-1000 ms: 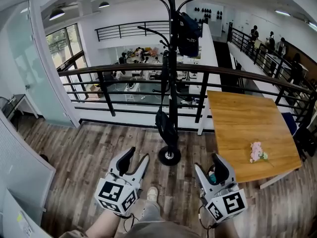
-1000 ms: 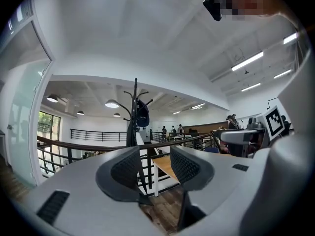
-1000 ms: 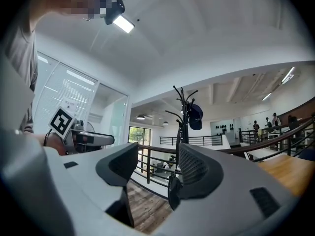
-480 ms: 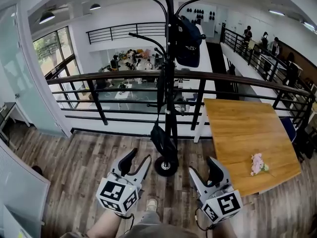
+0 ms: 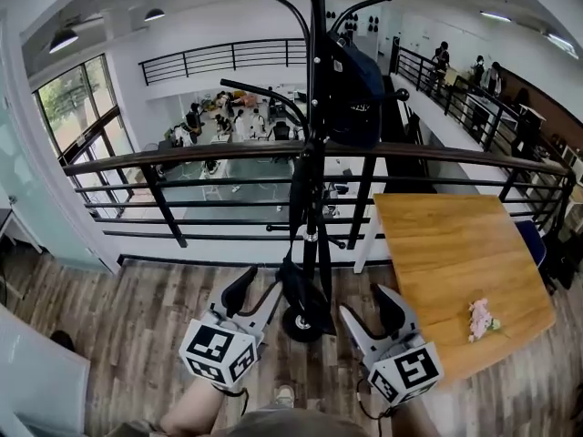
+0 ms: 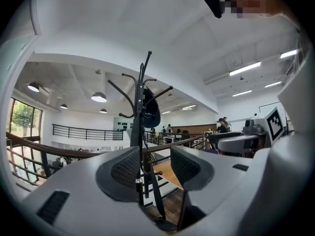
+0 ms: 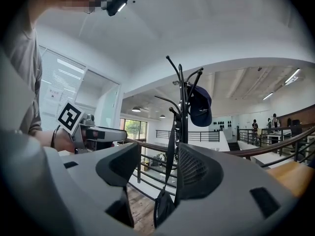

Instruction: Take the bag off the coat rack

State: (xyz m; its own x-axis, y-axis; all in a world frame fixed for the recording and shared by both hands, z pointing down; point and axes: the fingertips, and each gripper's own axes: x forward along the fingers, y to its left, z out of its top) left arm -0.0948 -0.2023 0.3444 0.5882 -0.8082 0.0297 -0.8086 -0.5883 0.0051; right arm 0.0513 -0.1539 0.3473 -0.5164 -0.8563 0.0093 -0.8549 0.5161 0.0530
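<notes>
A black coat rack stands by the railing, its round base on the wood floor. A small black bag hangs low on a long strap from one hook. A dark cap hangs higher up. My left gripper is open just left of the bag, and my right gripper is open to its right; neither touches it. In the left gripper view the strap shows between the open jaws. In the right gripper view the bag hangs between the open jaws.
A dark metal railing runs behind the rack, with a drop to a lower floor beyond. A wooden table with a pink flower stands at the right. People stand far off at the upper right.
The rack has come closer and now fills more of the head view. Both grippers have moved in toward the bag and the base, staying open.
</notes>
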